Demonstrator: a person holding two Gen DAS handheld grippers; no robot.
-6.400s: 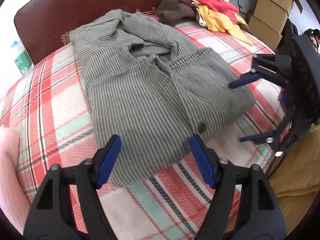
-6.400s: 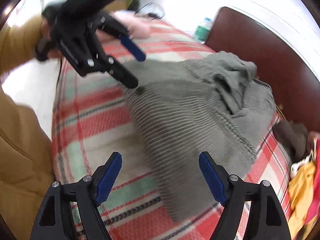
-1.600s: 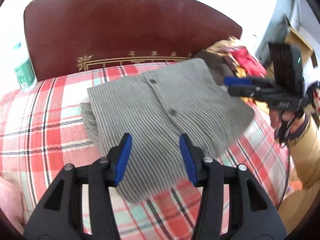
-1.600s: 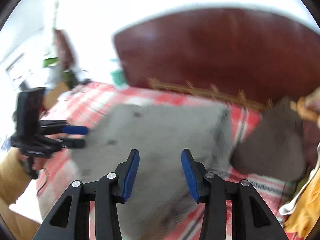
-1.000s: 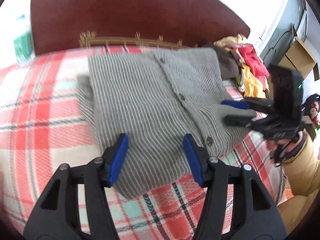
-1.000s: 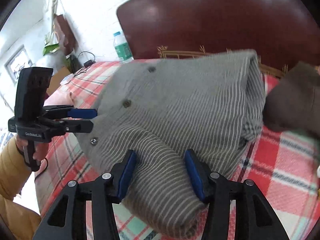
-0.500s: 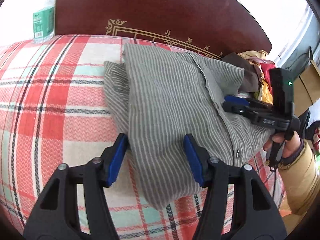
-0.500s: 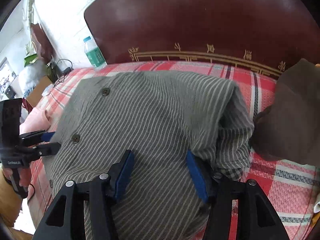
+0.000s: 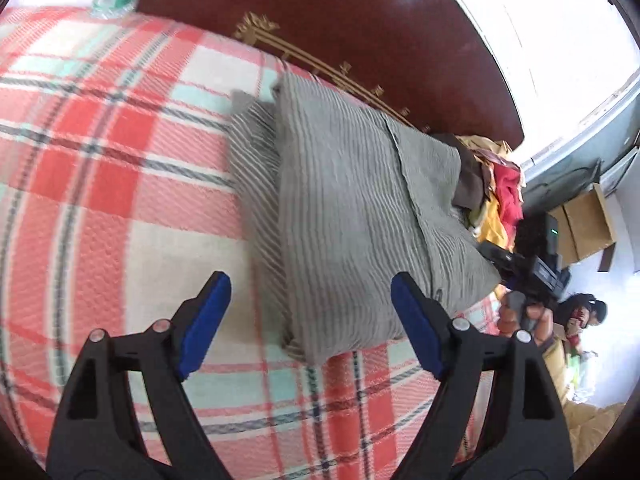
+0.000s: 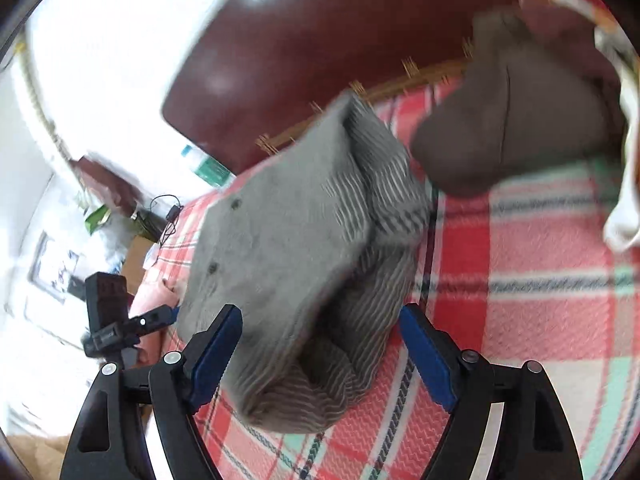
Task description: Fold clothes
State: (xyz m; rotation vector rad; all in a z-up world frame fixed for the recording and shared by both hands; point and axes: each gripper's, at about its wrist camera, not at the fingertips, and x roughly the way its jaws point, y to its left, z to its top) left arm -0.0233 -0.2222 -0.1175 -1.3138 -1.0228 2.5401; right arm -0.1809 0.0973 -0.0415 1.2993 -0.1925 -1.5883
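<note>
Left wrist: plaid bedspread (image 9: 100,200), maroon headboard (image 9: 360,20), cardboard boxes (image 9: 584,220).

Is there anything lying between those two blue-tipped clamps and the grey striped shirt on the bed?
Nothing visible. The striped shirt lies folded on the plaid blanket, right in front of the open left hand-held gripper and right hand-held gripper.

The left gripper (image 9: 310,322) is spread wide, holding nothing. The right gripper (image 10: 320,354) is likewise wide apart and empty.

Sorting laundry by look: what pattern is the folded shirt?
Grey shirt with thin pale stripes; left wrist view.
</note>
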